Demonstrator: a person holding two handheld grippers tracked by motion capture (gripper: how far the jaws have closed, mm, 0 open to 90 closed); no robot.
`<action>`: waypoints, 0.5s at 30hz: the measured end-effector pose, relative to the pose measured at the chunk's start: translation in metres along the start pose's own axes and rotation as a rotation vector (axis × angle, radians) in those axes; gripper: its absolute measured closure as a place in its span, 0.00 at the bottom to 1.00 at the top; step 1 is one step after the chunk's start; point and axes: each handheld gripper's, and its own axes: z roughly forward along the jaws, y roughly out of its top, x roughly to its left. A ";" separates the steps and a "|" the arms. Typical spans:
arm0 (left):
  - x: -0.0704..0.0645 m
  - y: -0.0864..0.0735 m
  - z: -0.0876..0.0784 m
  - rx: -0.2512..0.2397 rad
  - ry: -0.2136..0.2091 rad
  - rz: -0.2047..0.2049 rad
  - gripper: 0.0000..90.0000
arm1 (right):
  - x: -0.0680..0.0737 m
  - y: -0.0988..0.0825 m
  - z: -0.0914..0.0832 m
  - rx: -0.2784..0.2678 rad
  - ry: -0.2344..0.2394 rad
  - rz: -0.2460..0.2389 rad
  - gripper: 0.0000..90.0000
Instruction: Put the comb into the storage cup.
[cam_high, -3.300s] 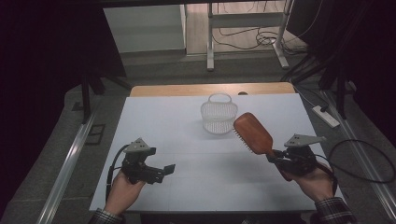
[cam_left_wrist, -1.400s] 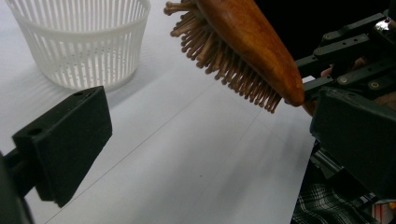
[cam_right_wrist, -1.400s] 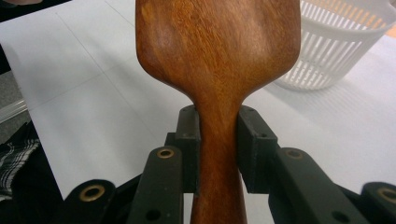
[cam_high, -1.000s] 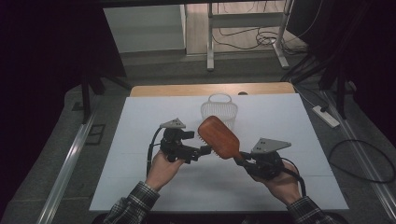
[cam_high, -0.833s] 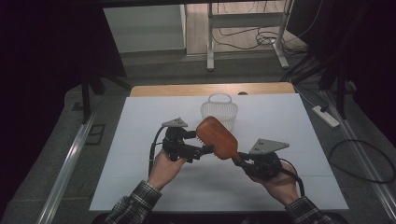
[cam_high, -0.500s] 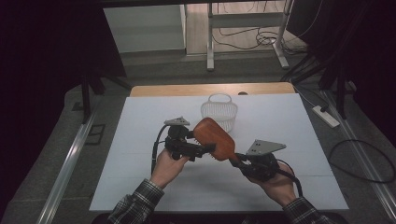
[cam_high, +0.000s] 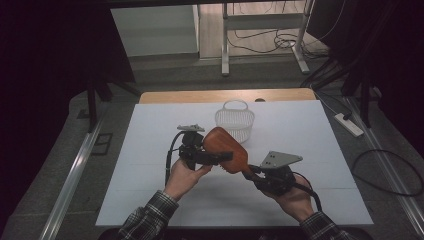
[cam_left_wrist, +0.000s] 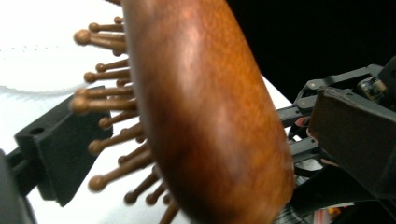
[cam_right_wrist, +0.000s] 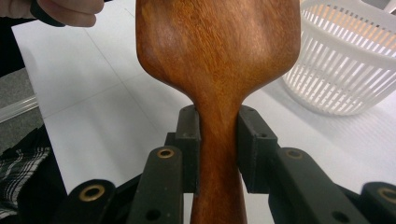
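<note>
Pinching the narrow neck of a glossy, grained wooden hairbrush, the right gripper holds it above the white tabletop. Its oval head with ball-tipped wooden bristles sits between the left gripper's spread matte-black jaws; contact there is unclear. A white slotted plastic basket stands just behind.

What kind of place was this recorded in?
Probably a lab or recording workspace, not a home: a white-covered table ringed by dark curtains, cables loose on the floor behind, and a power strip lying beside the table.
</note>
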 end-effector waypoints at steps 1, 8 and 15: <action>0.000 0.000 0.000 0.002 -0.001 -0.005 0.02 | 0.000 0.000 0.000 -0.001 -0.001 0.000 0.80; 0.001 -0.001 -0.003 0.003 -0.014 -0.014 0.21 | 0.002 0.000 0.002 0.001 0.004 -0.020 0.80; 0.007 -0.001 -0.008 -0.015 -0.094 -0.083 0.38 | 0.000 -0.001 0.002 -0.004 0.006 -0.023 0.80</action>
